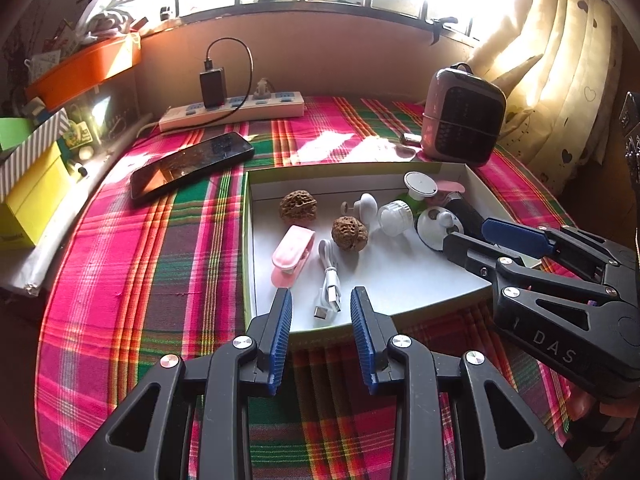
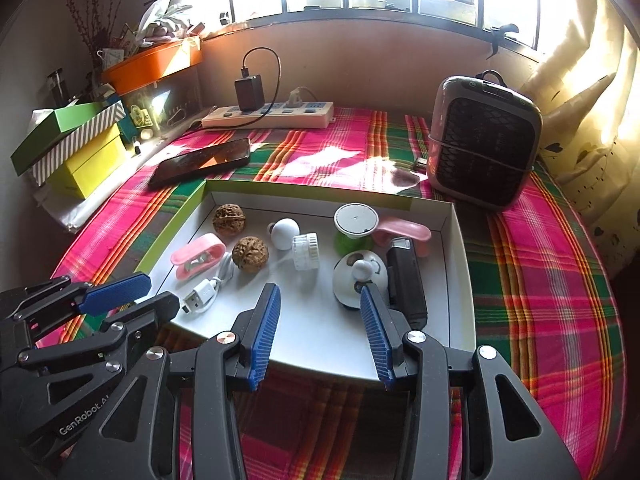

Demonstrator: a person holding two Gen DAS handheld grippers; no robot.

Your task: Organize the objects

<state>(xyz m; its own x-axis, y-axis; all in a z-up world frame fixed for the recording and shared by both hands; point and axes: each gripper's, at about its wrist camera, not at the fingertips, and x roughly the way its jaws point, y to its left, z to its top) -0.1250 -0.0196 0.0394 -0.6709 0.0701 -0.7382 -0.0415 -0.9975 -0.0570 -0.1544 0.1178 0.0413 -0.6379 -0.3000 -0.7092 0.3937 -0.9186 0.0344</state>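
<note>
A white shallow box [image 1: 400, 276] [image 2: 320, 344] on the plaid cloth holds two walnuts [image 1: 298, 207] [image 2: 250, 252], a pink clip [image 1: 292, 254] [image 2: 199, 260], a white USB cable [image 1: 329, 288] [image 2: 204, 294], a white knob [image 2: 285, 232], a clear jar [image 2: 306, 251], a green-and-white spool [image 2: 355, 226], a white round gadget [image 2: 360, 280] and a black device [image 2: 406, 280]. My left gripper [image 1: 322, 300] is open and empty at the box's near edge, over the cable. My right gripper [image 2: 320, 300] is open and empty above the box's near side, by the round gadget.
A black phone [image 1: 192, 166] [image 2: 202, 162] lies on the cloth behind the box. A power strip with a charger [image 1: 232, 110] [image 2: 268, 114] sits at the back. A small heater [image 1: 462, 116] [image 2: 482, 140] stands at back right. Stacked boxes [image 2: 76, 140] line the left.
</note>
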